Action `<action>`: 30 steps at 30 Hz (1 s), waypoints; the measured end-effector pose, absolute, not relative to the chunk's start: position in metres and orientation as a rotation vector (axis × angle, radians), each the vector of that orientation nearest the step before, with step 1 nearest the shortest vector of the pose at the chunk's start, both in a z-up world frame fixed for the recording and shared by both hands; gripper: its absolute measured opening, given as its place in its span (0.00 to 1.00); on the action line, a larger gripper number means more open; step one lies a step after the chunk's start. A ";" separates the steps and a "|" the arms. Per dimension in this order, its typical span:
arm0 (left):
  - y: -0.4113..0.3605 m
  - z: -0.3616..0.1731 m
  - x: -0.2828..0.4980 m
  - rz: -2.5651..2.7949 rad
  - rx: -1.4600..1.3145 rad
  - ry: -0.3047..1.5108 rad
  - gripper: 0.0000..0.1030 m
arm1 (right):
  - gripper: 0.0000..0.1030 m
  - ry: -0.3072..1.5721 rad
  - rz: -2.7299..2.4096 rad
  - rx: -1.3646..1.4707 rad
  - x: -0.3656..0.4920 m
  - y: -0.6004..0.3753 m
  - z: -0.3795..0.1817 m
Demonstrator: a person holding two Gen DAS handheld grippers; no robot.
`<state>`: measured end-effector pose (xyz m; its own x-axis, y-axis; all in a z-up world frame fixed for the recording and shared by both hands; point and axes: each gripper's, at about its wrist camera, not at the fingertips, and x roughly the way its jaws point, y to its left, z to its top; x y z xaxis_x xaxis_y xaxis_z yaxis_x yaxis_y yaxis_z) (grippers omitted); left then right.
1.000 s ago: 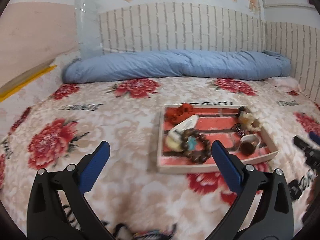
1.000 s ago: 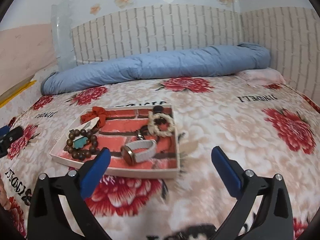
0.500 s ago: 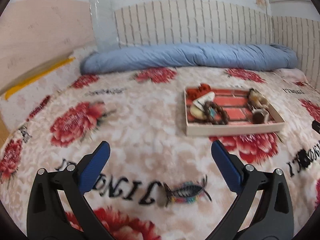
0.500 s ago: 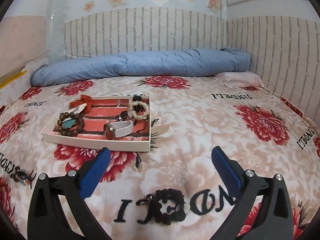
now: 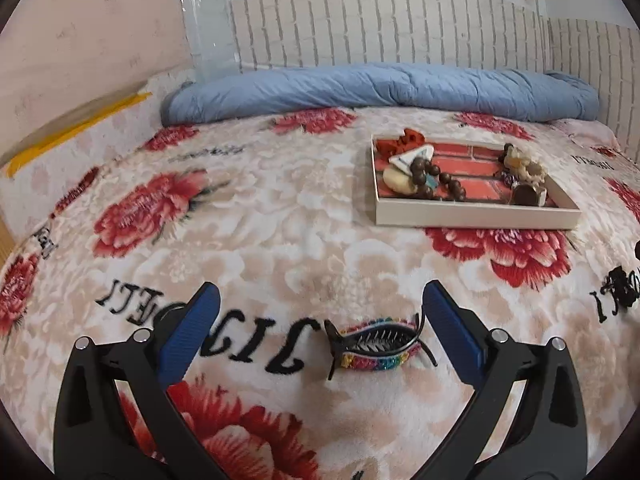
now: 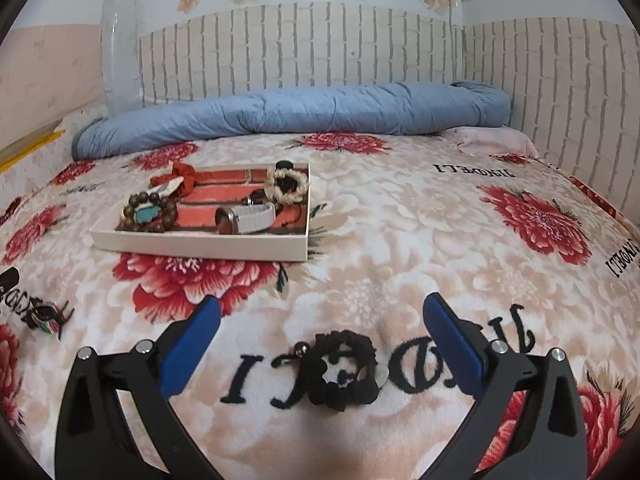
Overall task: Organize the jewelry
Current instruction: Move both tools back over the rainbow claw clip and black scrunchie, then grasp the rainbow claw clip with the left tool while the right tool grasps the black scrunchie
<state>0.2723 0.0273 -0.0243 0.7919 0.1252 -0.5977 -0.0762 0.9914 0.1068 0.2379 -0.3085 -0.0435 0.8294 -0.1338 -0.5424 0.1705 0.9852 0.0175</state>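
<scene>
A multicoloured claw hair clip (image 5: 376, 345) lies on the flowered blanket between the blue pads of my left gripper (image 5: 320, 320), which is open and holds nothing. A black scrunchie (image 6: 345, 368) lies on the blanket between the pads of my open right gripper (image 6: 320, 322). Farther back stands a shallow white tray (image 5: 472, 215) (image 6: 200, 245) with a red brick-pattern floor. It holds a brown bead bracelet (image 6: 150, 213), a red scrunchie (image 6: 184, 174), a white watch (image 6: 250, 218), a cream ring-shaped scrunchie (image 6: 288, 185) and other small pieces.
A rolled blue quilt (image 5: 380, 90) (image 6: 288, 114) runs along the head of the bed, below a white brick-pattern wall. The hair clip (image 6: 46, 318) also shows at the left of the right wrist view. The bed's left edge (image 5: 24, 216) drops away.
Both grippers have pulled back from the tray and dropped toward the blanket. The hair clip now sits between the left pads and the black scrunchie between the right pads.
</scene>
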 end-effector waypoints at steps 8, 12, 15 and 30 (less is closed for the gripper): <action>0.020 -0.047 0.283 0.050 0.090 0.727 0.95 | 0.96 0.631 -0.176 0.046 0.246 -0.307 -0.059; 0.011 -0.052 0.287 0.009 0.096 0.748 0.95 | 0.96 0.656 -0.182 0.026 0.250 -0.304 -0.064; 0.011 -0.059 0.293 -0.009 0.080 0.792 0.95 | 0.96 0.670 -0.186 0.027 0.252 -0.304 -0.066; 0.013 -0.088 0.321 -0.032 0.044 0.956 0.95 | 0.96 0.783 -0.175 0.046 0.268 -0.307 -0.083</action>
<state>0.3209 0.0126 -0.0880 0.5763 -0.0081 -0.8172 0.0472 0.9986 0.0233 0.2677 -0.3069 -0.0833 0.6949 -0.1398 -0.7054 0.1738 0.9845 -0.0239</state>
